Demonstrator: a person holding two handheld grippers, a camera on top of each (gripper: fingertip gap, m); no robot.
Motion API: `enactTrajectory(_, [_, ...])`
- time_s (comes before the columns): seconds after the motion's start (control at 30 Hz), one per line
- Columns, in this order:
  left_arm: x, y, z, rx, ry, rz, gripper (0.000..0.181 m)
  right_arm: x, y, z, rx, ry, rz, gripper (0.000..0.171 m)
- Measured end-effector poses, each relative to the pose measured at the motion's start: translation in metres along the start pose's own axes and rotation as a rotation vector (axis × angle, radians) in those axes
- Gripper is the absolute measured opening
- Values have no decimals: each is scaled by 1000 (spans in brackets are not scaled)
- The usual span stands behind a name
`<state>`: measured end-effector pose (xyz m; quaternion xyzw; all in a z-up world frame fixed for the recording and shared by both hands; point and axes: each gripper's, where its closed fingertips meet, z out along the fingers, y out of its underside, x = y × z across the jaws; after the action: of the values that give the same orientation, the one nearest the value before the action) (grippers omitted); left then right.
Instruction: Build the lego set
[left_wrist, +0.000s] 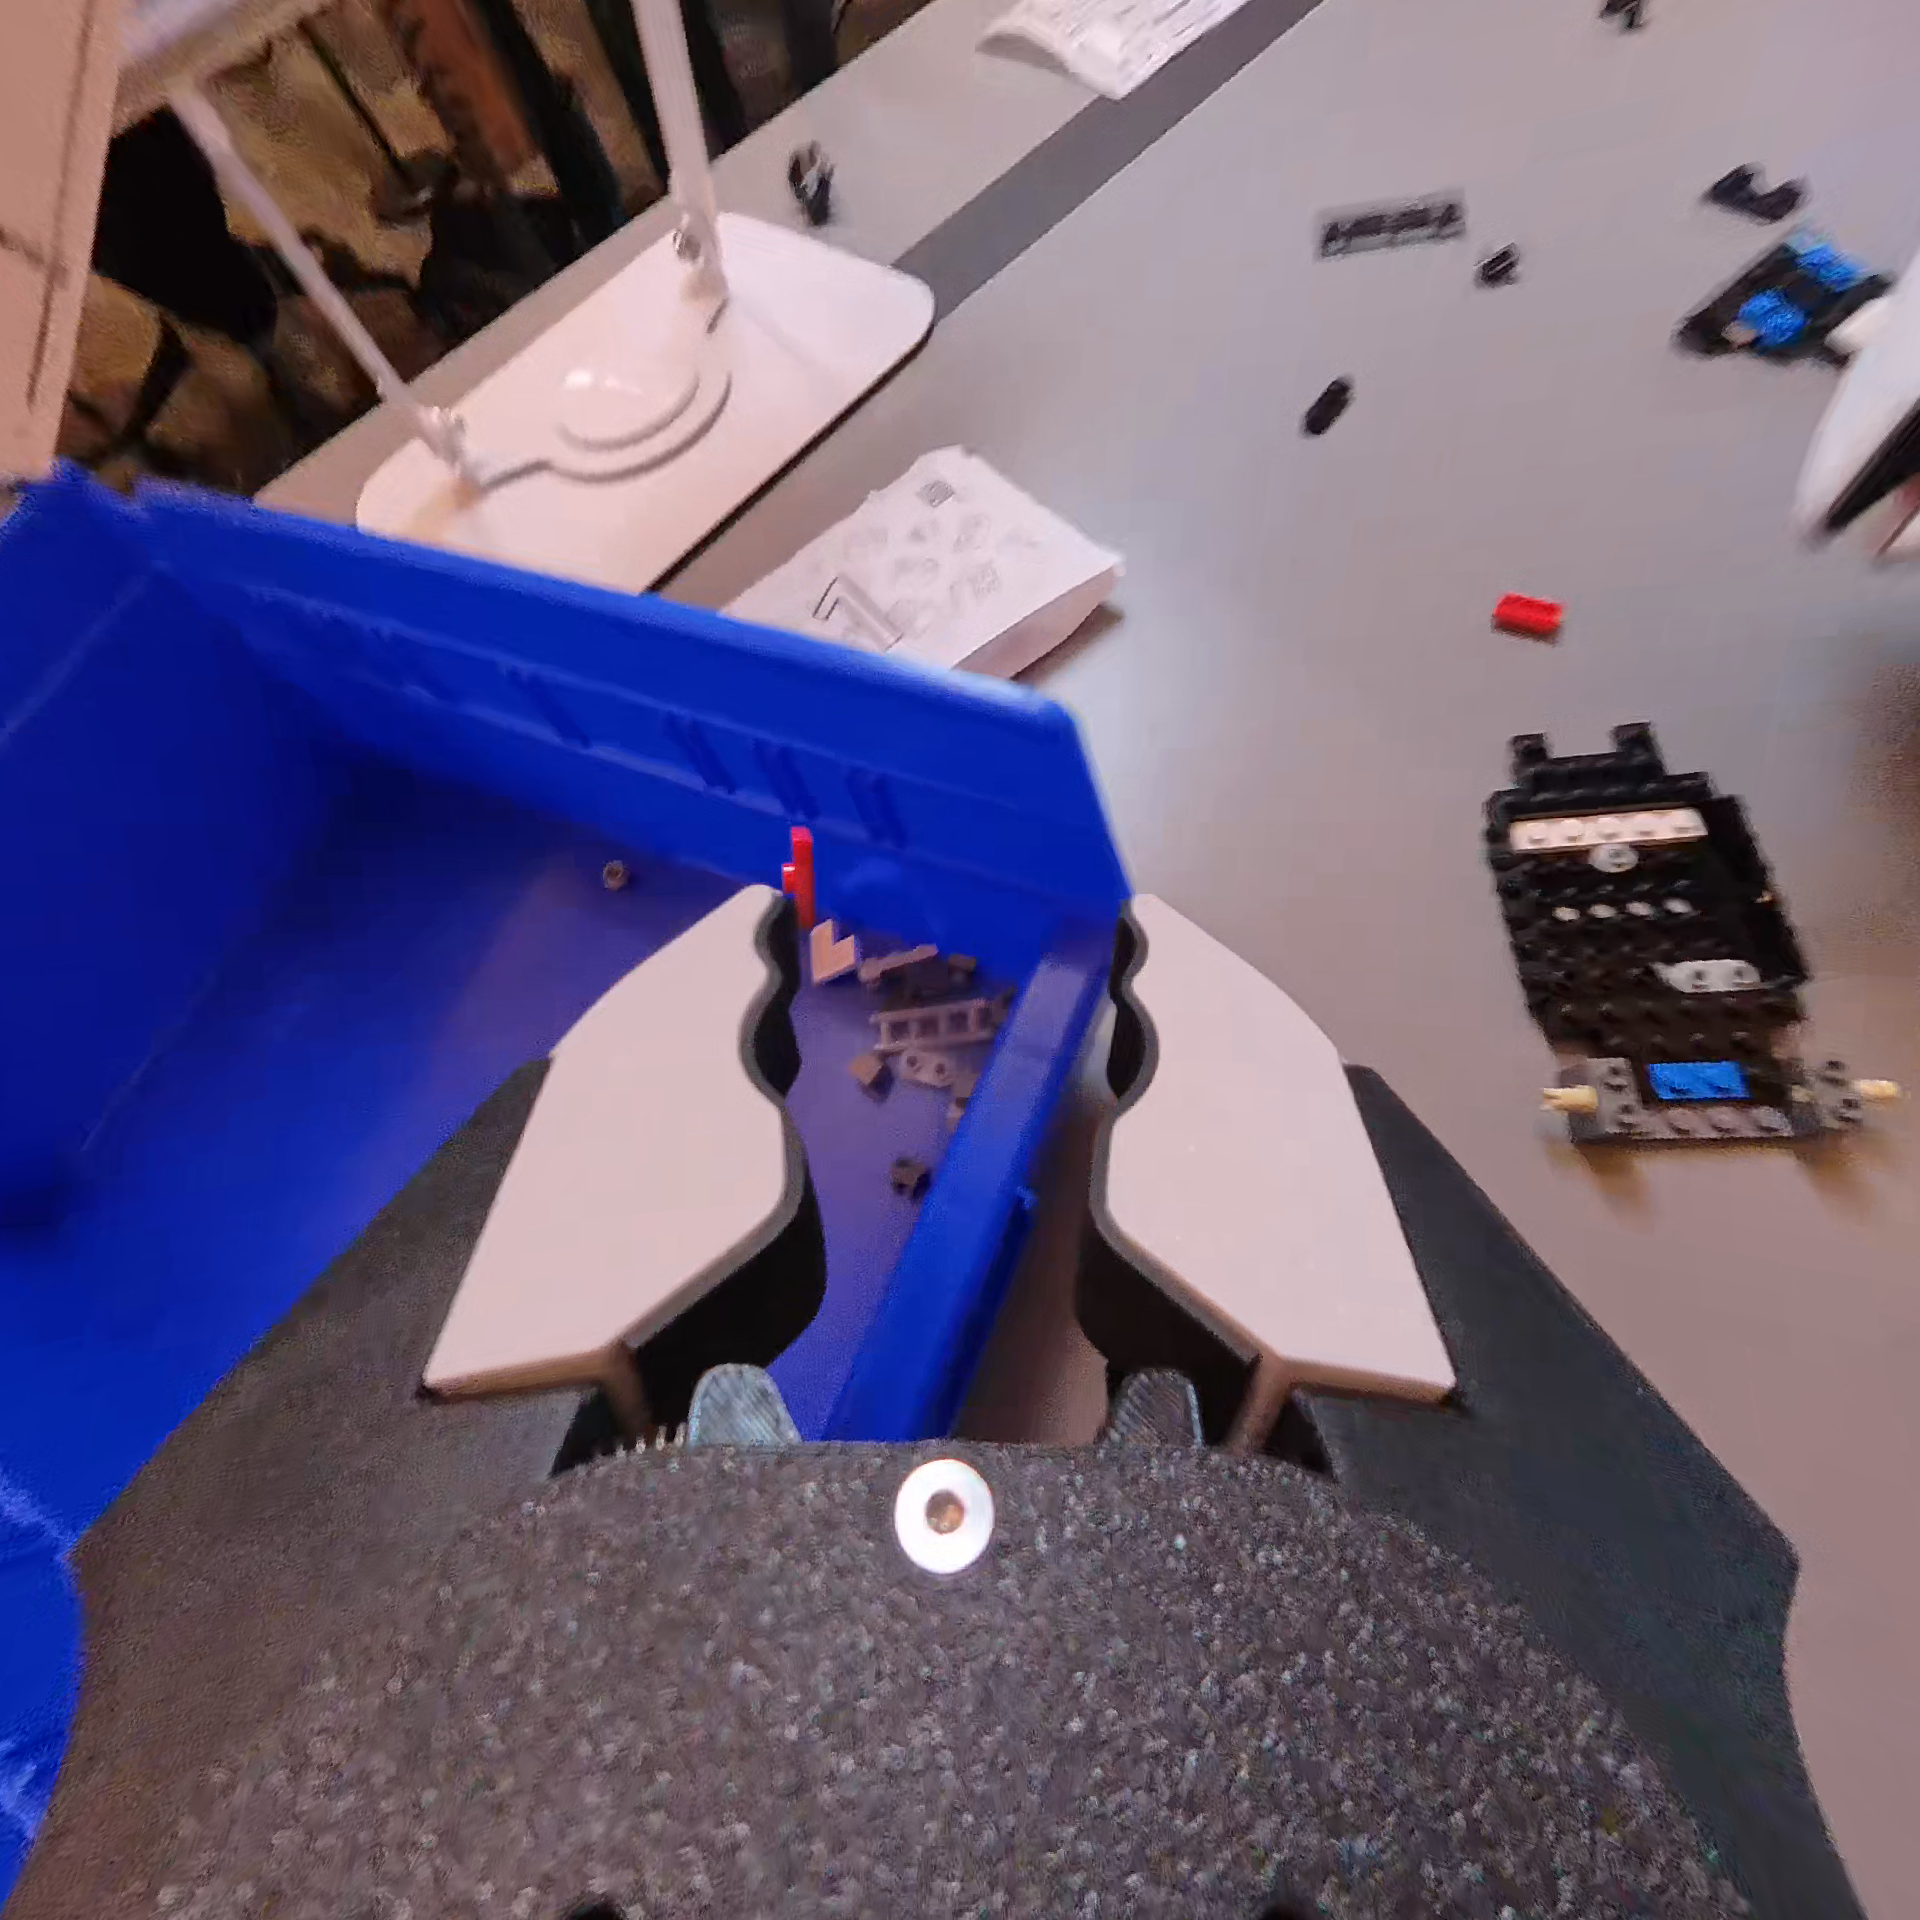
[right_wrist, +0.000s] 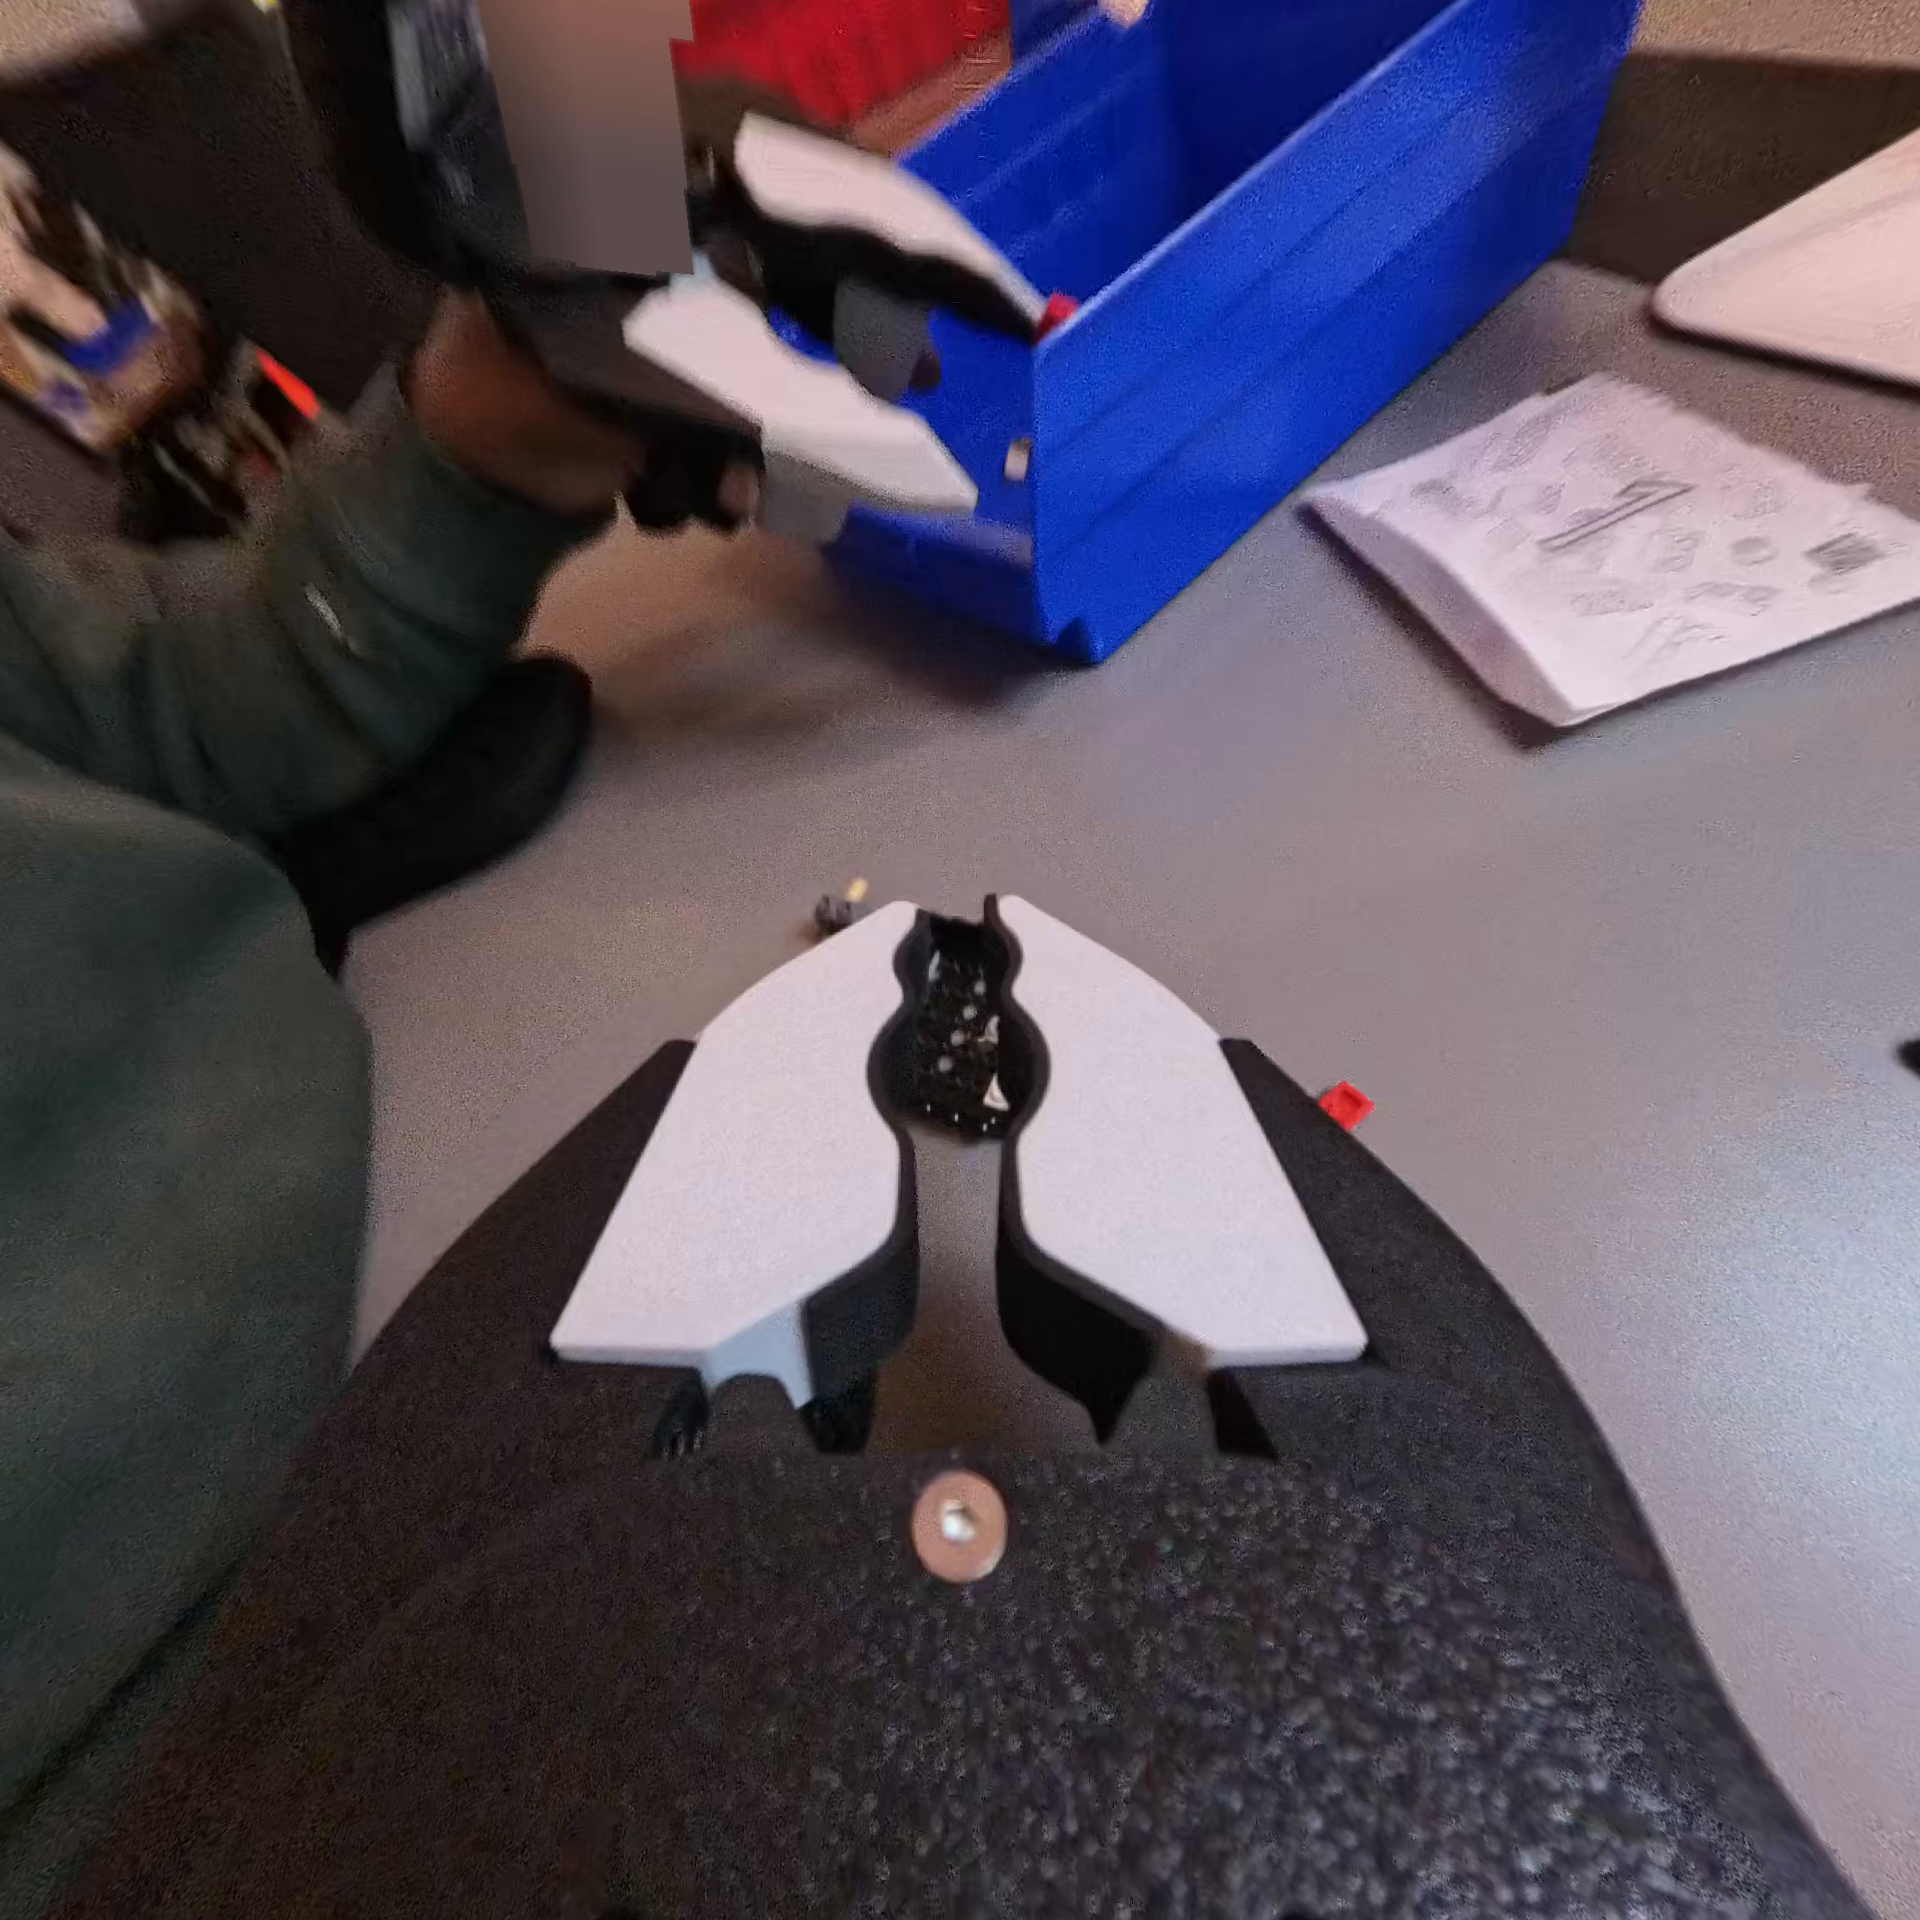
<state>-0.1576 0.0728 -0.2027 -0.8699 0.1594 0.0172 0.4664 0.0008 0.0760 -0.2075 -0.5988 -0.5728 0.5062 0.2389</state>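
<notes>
Two handheld grippers, blue bin, brick model.
Left gripper (left_wrist: 945, 935) spread wide, straddling blue bin (left_wrist: 520, 665) wall; right gripper (right_wrist: 961, 914) nearly closed about black brick model (right_wrist: 956, 1039) on grey table (right_wrist: 1351, 935).

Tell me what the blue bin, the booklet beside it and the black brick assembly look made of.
Blue bin: looks like moulded plastic, semi-gloss, with ribbed walls and a uniform colour. Booklet: paper, matte white, thin stacked pages with line drawings. Black brick assembly: probably hard plastic toy bricks, studded and slightly shiny.
</notes>
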Motion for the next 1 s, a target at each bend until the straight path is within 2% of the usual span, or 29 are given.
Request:
enactTrajectory(0.07, [25,-11,-7,44,107,38,42,-5,22,15,-152,29,-138,12])
enactTrajectory(0.1, [40,-15,-10,53,175,37,40,-6,30,20,-214,43,-190,15])
enactTrajectory(0.2, [99,-9,-8,-15,418,7,51,-3,40,29,-309,73,-270,16])
enactTrajectory(0.27, [132,4,3,-83,489,36,59,0,44,31,-356,86,-298,16])
enactTrajectory(0.33, [151,19,18,-157,482,77,67,4,48,32,-395,105,-333,16])
enactTrajectory(0.43, [162,27,31,-188,483,89,67,5,50,34,-405,110,-352,16])
enactTrajectory(0.6, [153,16,25,-136,490,65,63,4,51,33,-404,98,-349,16])
enactTrajectory(0.8, [165,35,30,-239,510,68,73,7,54,37,-448,97,-374,16])
enactTrajectory(1.0, [168,32,40,-222,455,143,62,11,58,36,-529,108,-452,8])
